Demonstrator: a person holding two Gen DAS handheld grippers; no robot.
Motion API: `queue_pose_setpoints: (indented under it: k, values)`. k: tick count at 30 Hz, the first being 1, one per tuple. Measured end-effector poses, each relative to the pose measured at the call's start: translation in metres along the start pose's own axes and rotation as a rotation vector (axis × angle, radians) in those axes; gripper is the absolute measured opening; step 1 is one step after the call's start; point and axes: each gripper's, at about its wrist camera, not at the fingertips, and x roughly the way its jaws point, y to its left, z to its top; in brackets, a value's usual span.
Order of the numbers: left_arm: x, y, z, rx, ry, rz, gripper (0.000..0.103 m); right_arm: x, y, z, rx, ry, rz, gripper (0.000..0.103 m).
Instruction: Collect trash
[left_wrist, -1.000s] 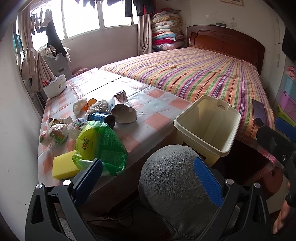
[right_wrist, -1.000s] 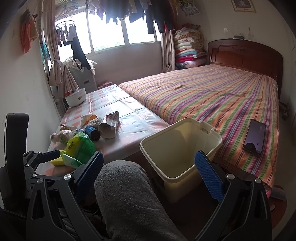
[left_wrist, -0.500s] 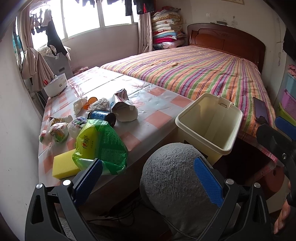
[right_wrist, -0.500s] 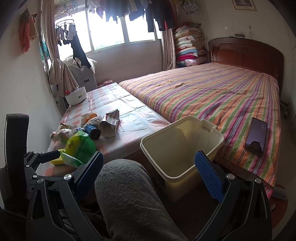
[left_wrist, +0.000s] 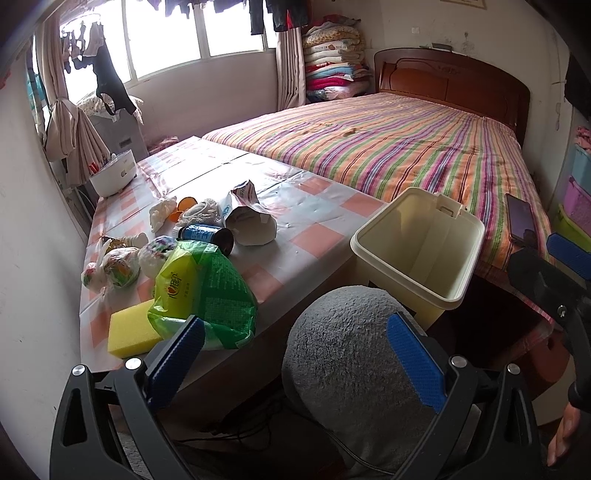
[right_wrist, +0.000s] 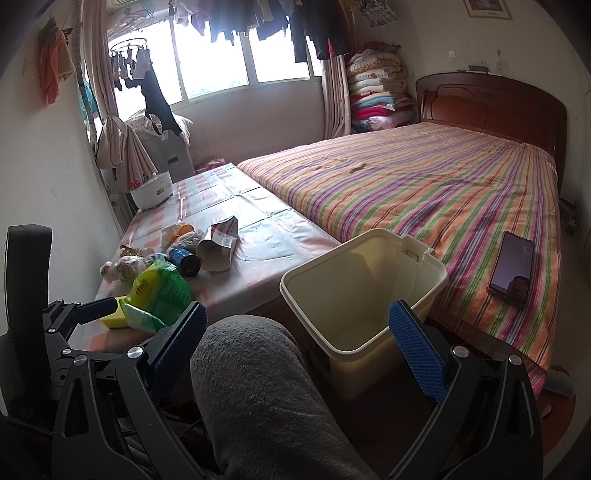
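Trash lies on a checked table (left_wrist: 317, 240): a green plastic bag (left_wrist: 207, 291) (right_wrist: 159, 291), a yellow sponge (left_wrist: 129, 332), a blue can (left_wrist: 207, 234) (right_wrist: 183, 258), a torn paper carton (left_wrist: 251, 218) (right_wrist: 218, 245) and several small wrappers (left_wrist: 118, 266). An empty cream bin (left_wrist: 417, 251) (right_wrist: 362, 288) stands between the table and the bed. My left gripper (left_wrist: 295, 350) hangs open below the table's near edge, over a grey-clad knee (left_wrist: 351, 354). My right gripper (right_wrist: 299, 347) is open too, low in front of the bin.
A striped bed (right_wrist: 406, 184) fills the right side, with a phone (right_wrist: 511, 273) near its edge. A white pot (left_wrist: 112, 177) sits at the table's far end. A black chair back (right_wrist: 26, 295) stands at the left, and the right gripper's frame (left_wrist: 546, 280) shows in the left wrist view.
Both views have shifted only slightly; nothing on the table has moved and both grippers stay open.
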Motion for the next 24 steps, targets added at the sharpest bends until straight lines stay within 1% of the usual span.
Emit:
queue_pose_setpoints:
  k: [4, 8, 9, 13, 20, 24]
  values:
    - [0.001, 0.000, 0.001, -0.001, 0.006, 0.001, 0.096, 0.002, 0.001, -0.001, -0.001, 0.008, -0.014, 0.097]
    - [0.003, 0.001, 0.001, -0.005, 0.010, 0.001, 0.096, 0.008, -0.002, -0.001, 0.011, 0.033, -0.077, 0.097]
    - [0.003, 0.002, 0.001, -0.006, 0.011, 0.001, 0.096, 0.009, -0.003, -0.001, 0.014, 0.038, -0.105, 0.097]
    - [0.005, 0.002, 0.000, -0.007, 0.017, 0.001, 0.096, 0.012, -0.010, -0.002, 0.036, 0.057, -0.150, 0.097]
    - [0.009, 0.003, -0.001, -0.011, 0.028, 0.004, 0.096, 0.017, -0.011, -0.001, 0.026, 0.068, -0.196, 0.097]
    - [0.011, 0.003, -0.002, -0.013, 0.034, 0.006, 0.096, 0.017, -0.008, -0.001, 0.006, 0.065, -0.203, 0.097]
